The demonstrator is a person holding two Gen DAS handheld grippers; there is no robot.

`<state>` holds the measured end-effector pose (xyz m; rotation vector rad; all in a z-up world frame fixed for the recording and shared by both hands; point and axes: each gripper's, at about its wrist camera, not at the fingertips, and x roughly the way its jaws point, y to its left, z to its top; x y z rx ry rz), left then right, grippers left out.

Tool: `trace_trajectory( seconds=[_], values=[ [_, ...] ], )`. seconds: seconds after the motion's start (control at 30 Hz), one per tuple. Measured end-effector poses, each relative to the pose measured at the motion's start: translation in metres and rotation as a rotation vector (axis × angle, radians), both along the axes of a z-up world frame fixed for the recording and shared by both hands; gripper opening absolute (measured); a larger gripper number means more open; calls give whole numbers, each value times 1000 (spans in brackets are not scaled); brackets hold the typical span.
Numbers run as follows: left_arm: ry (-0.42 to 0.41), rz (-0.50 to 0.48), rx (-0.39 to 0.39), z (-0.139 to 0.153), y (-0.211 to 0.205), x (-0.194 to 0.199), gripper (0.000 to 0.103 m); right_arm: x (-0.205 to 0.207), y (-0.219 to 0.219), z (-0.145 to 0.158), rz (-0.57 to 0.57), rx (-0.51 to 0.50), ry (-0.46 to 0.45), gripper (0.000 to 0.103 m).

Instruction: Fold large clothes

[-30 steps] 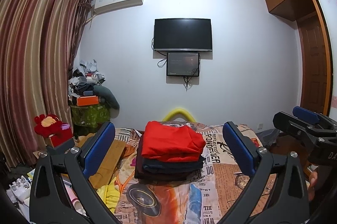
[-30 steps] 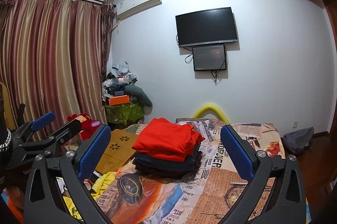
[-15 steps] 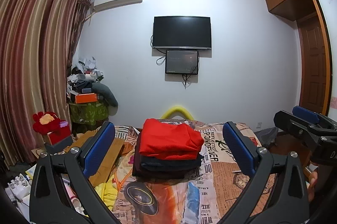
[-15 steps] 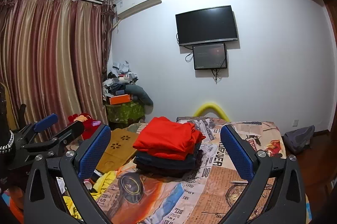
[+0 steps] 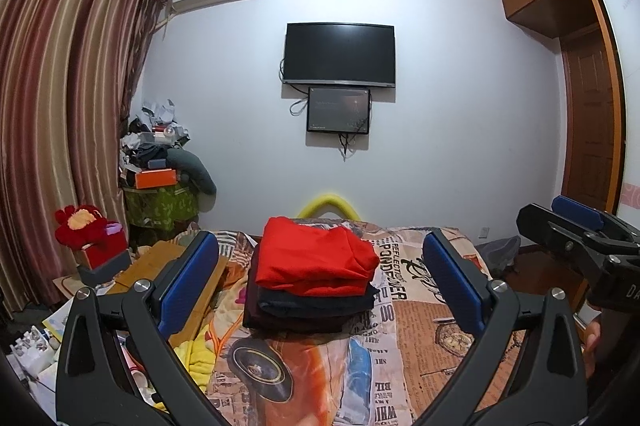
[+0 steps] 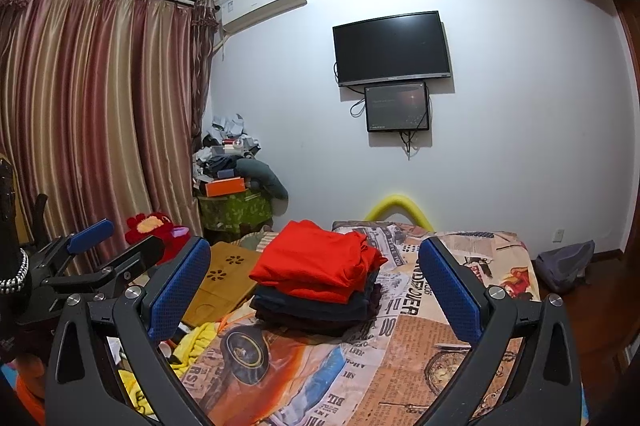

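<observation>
A stack of folded clothes lies on the bed, a red garment (image 5: 316, 262) (image 6: 318, 260) on top of dark folded pieces (image 5: 312, 310) (image 6: 316, 310). My left gripper (image 5: 320, 282) is open, held up well short of the stack, nothing between its blue pads. My right gripper (image 6: 316, 286) is open too, empty, also back from the stack. Each gripper shows at the edge of the other's view: the right gripper (image 5: 576, 226) at the right of the left wrist view, the left gripper (image 6: 88, 246) at the left of the right wrist view.
The bed has a newspaper-print cover (image 5: 420, 338) (image 6: 400, 346). A bamboo lap tray (image 6: 224, 278) and yellow cloth (image 5: 200, 354) lie left of the stack. Curtains (image 6: 100, 125), a cluttered green box (image 5: 160, 201), a red plush (image 5: 84, 230), a wall TV (image 5: 340, 53) and a wardrobe (image 5: 588, 105) surround it.
Both views have tilted up slightly, so the stack sits a little lower in frame. Both grippers stay open and empty; the clothes have not moved.
</observation>
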<state>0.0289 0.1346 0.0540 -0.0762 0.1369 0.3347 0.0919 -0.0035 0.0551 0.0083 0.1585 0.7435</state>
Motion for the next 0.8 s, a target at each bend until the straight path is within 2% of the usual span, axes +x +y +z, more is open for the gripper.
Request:
trace_trajectory(
  seconds=[0.8],
  values=[
    [6, -1, -5, -1, 2, -1, 103, 1, 6, -3, -33, -24, -4, 103]
  ],
)
